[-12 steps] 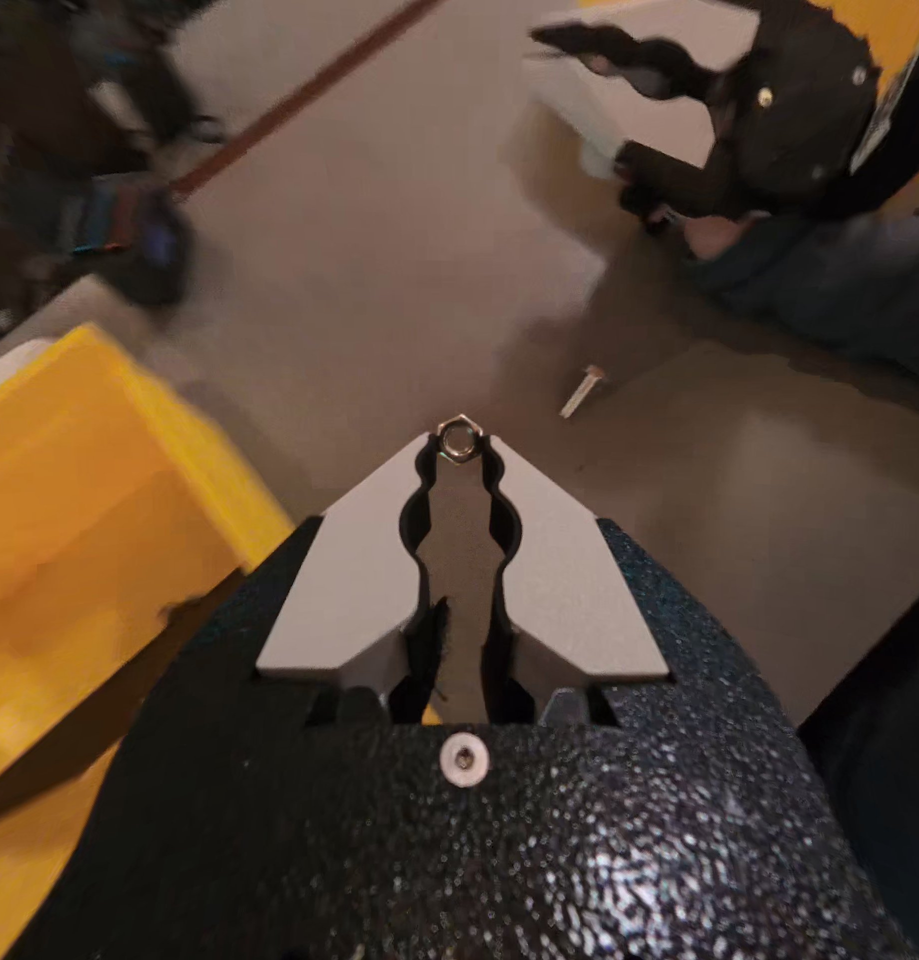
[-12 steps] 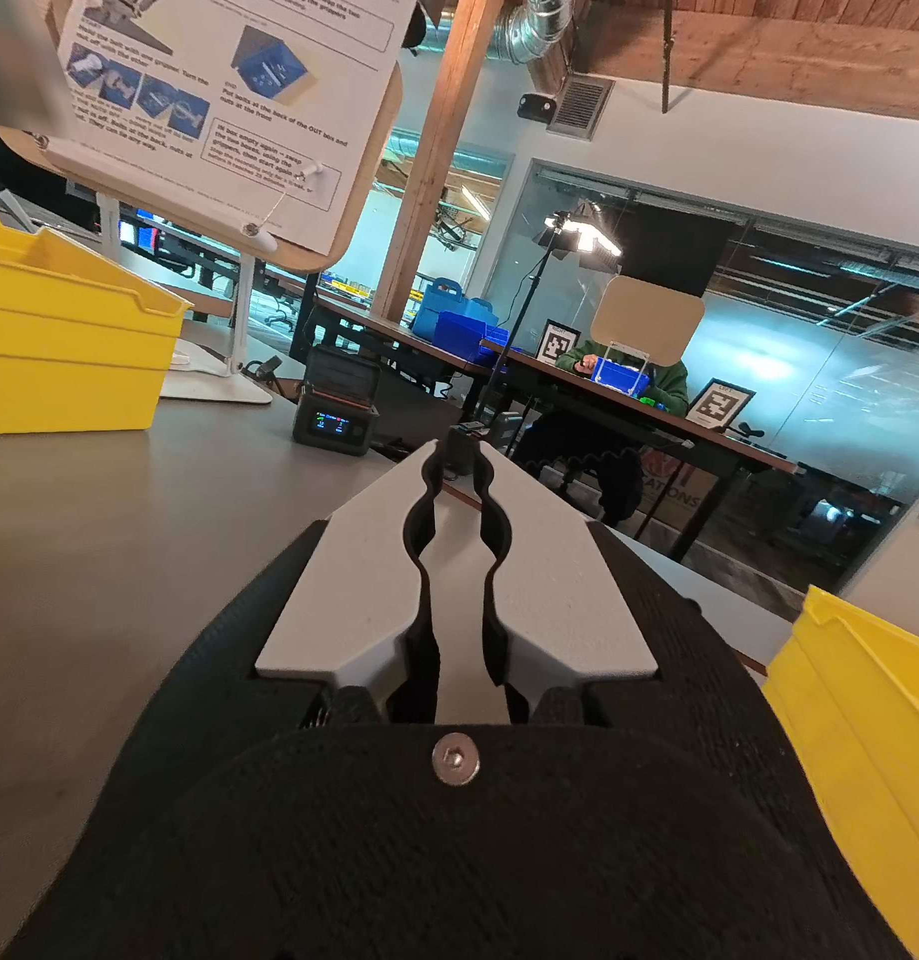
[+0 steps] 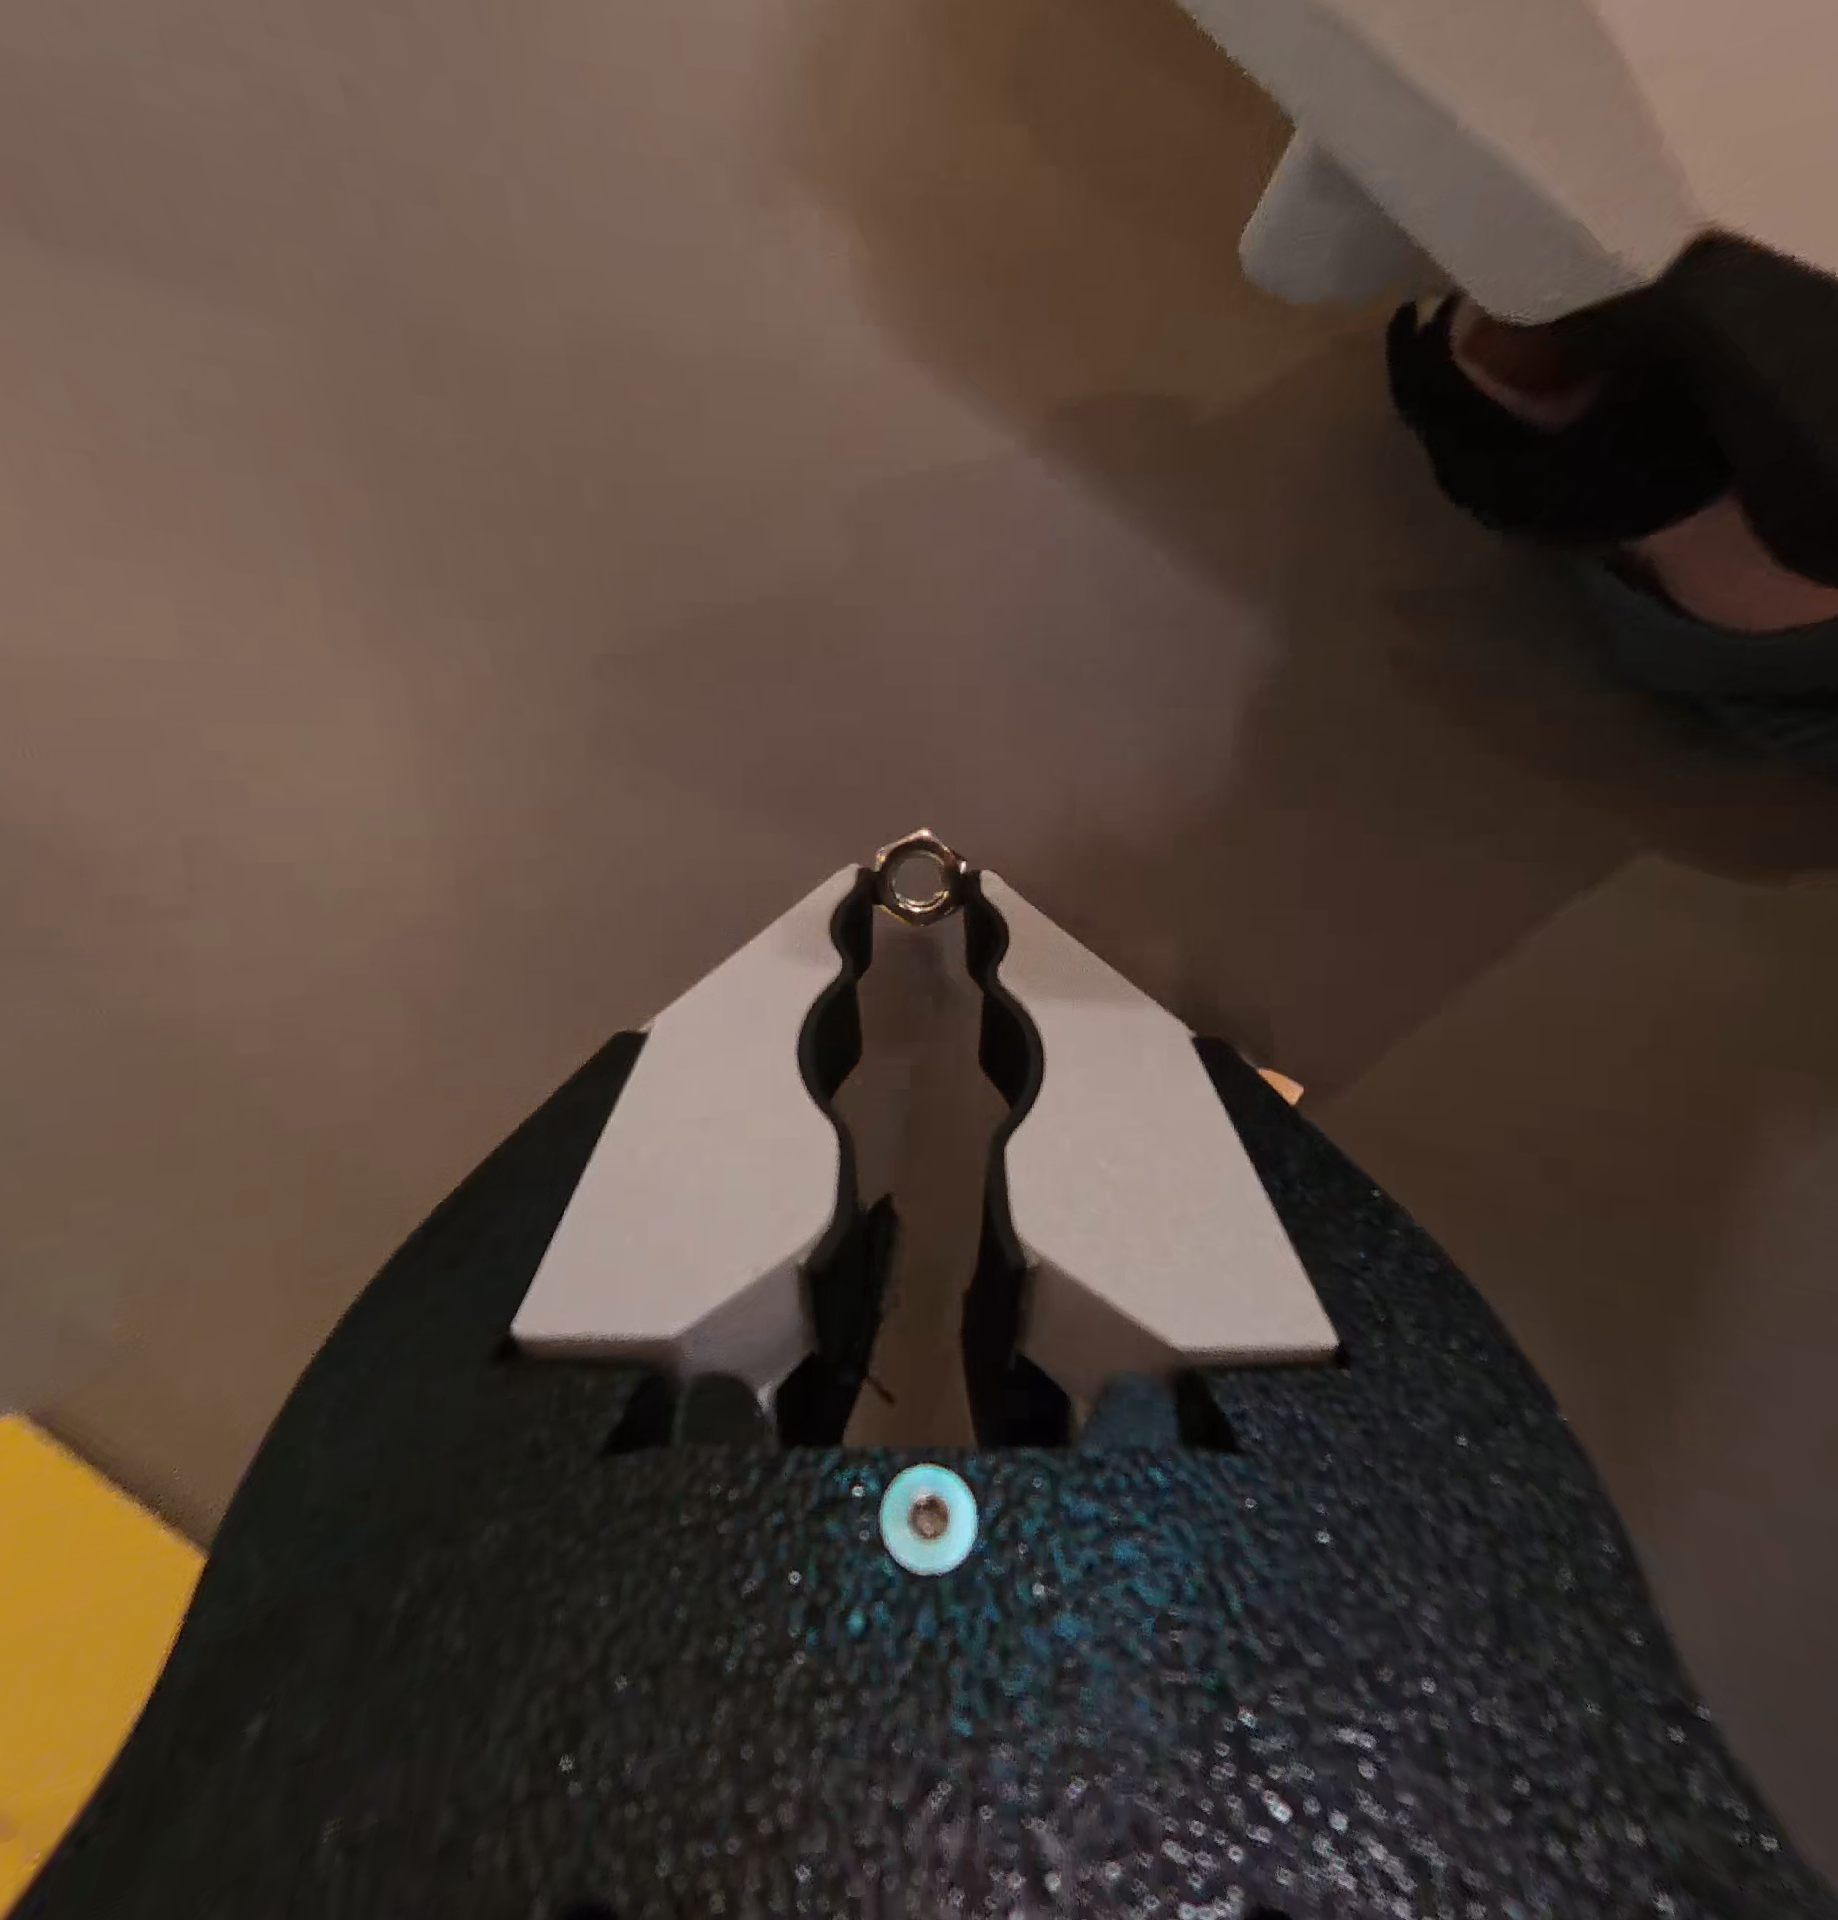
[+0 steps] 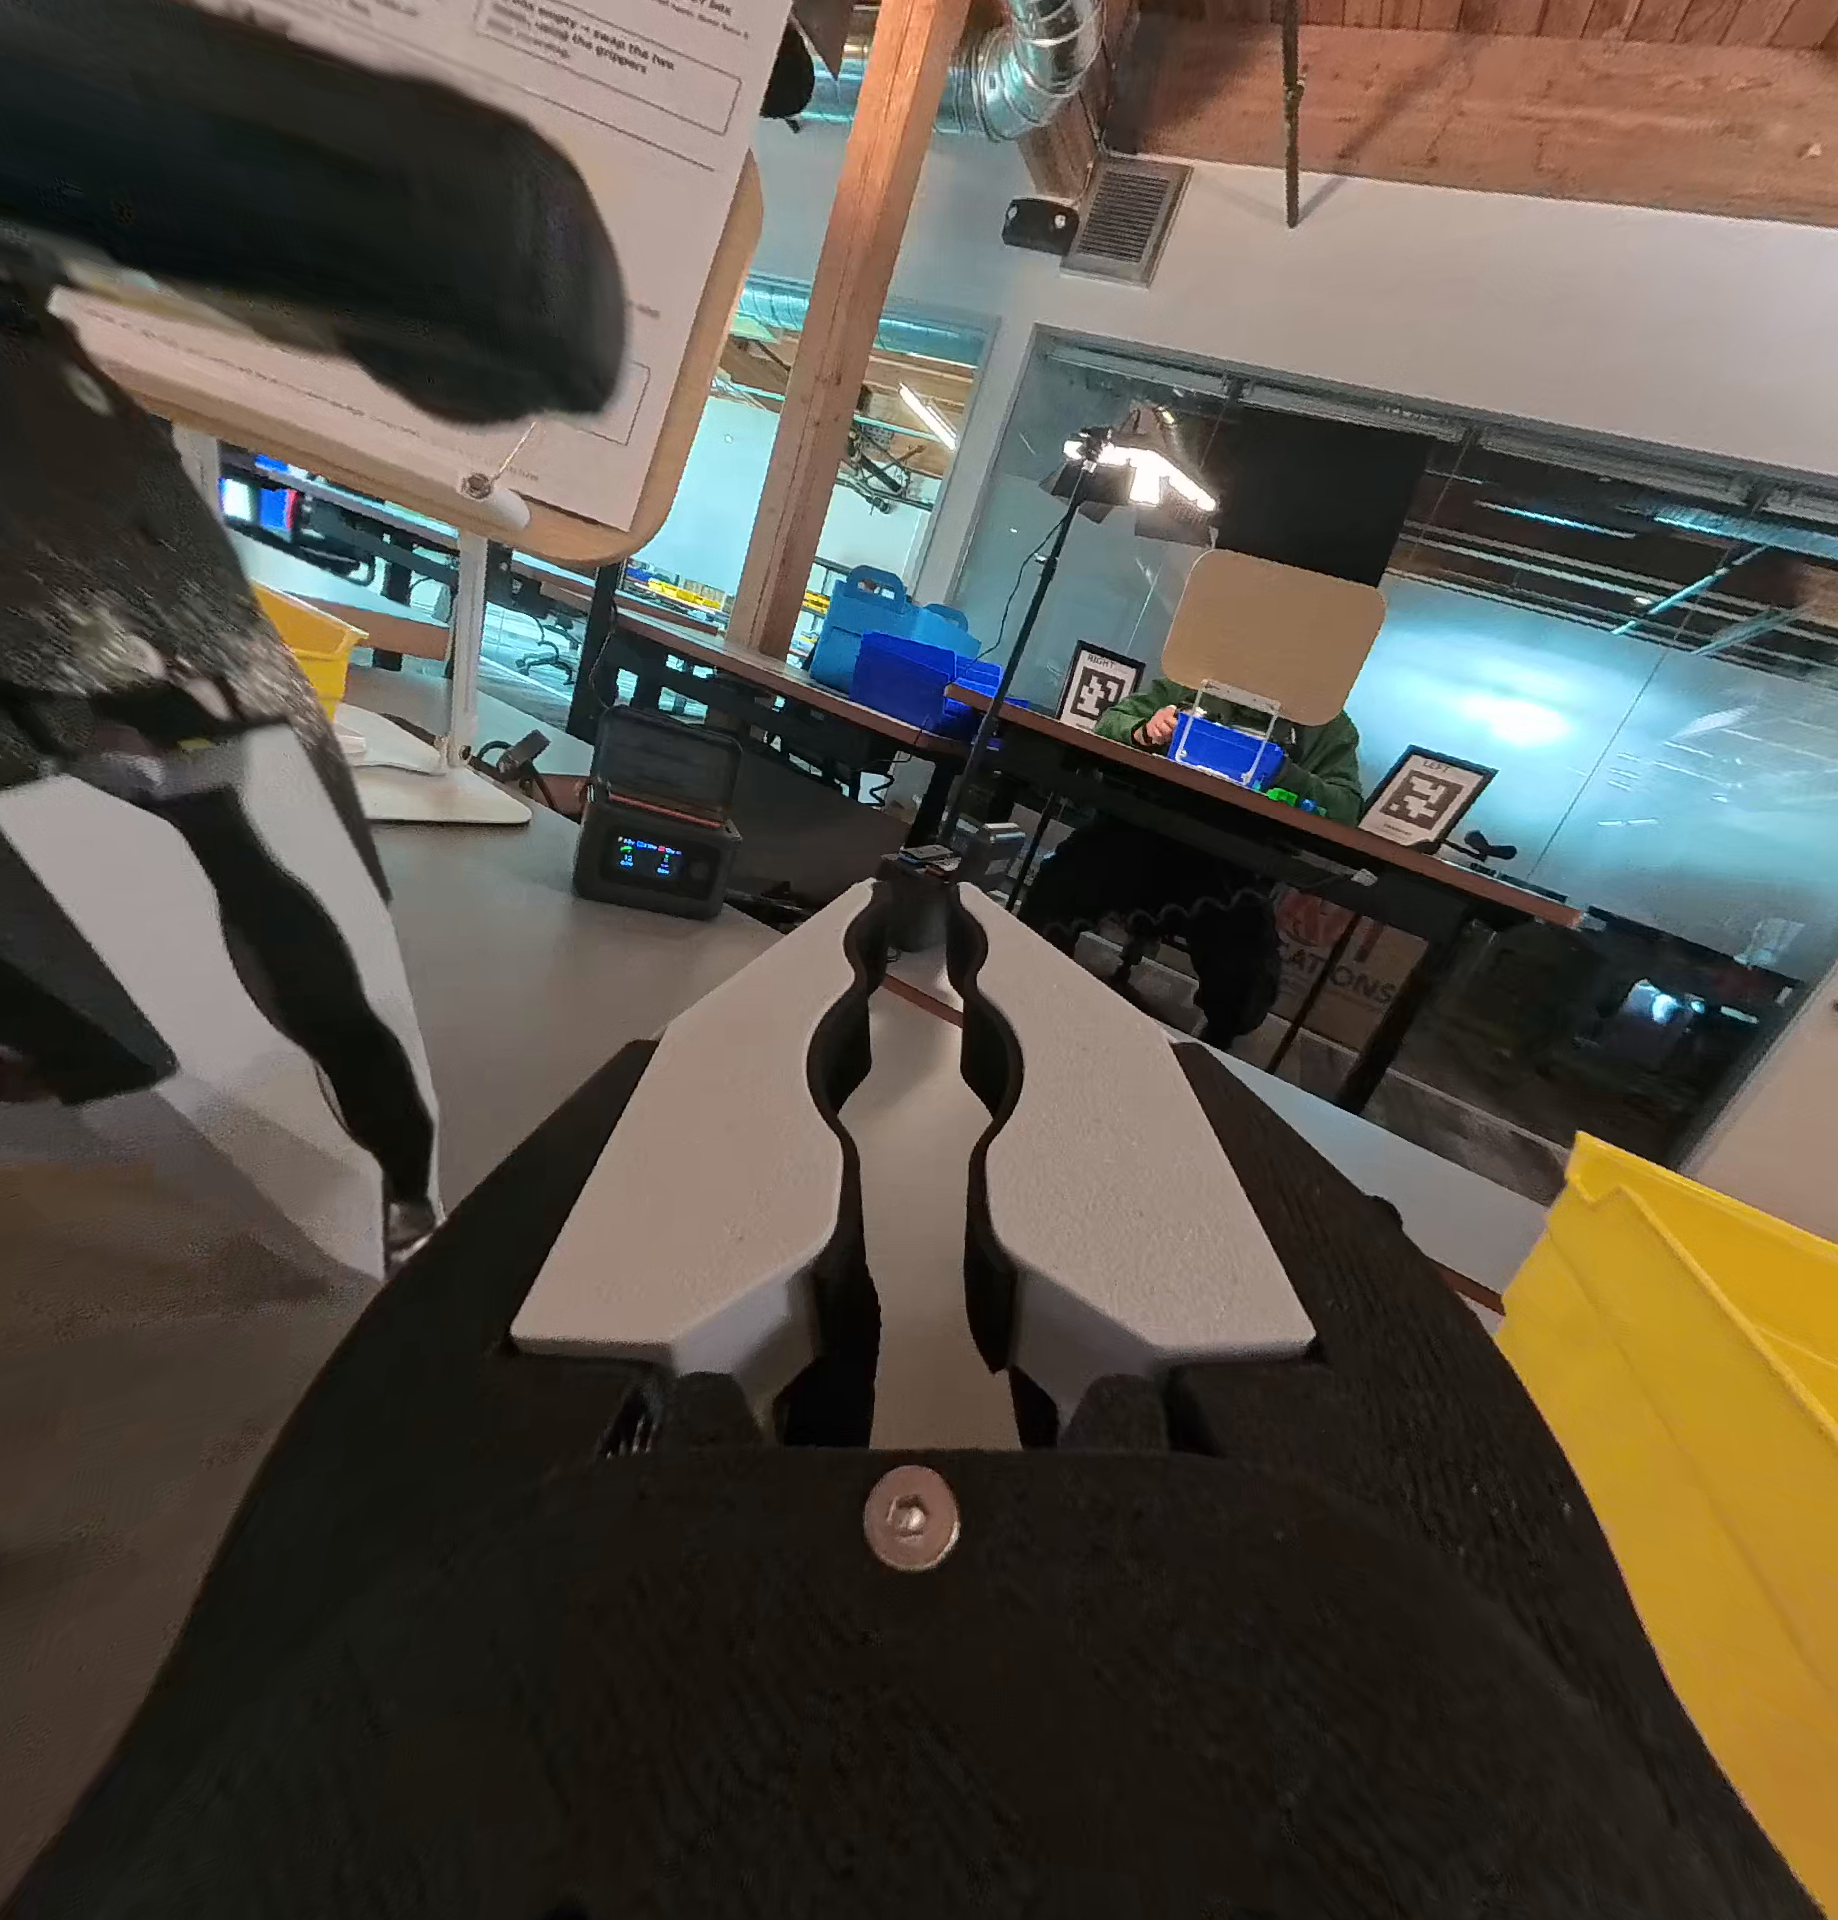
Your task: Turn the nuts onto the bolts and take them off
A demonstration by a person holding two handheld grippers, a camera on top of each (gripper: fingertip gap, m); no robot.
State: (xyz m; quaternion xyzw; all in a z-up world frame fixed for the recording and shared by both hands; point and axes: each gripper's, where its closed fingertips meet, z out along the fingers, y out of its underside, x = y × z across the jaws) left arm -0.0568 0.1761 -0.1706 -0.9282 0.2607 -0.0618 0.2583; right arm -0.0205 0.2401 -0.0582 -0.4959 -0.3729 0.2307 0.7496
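Note:
My left gripper (image 3: 917, 883) is shut on a small silver hex nut (image 3: 917, 881), pinched at the very fingertips with its hole facing the camera, above the grey table (image 3: 427, 520). A pale bolt end (image 3: 1276, 1087) peeks out beside the gripper's right edge; the rest is hidden. My right gripper (image 4: 915, 914) points level over the table, its jaws a narrow gap apart with nothing seen between them. One of its fingers (image 3: 1414, 156) shows blurred at the top right of the left wrist view. A left gripper finger (image 4: 146, 935) fills the left of the right wrist view.
A yellow bin (image 3: 42, 1610) is at the lower left of the left wrist view, another yellow bin (image 4: 1725, 1455) close on the right gripper's right. A sign stand (image 4: 458, 665) and a dark battery box (image 4: 655, 831) stand on the table's far side. Tip to tip, the grippers are about 12 centimeters apart.
My left gripper has swung right toward the right gripper, still holding the nut. The yellow bin has slid mostly out of its view, and the bolt is now nearly hidden.

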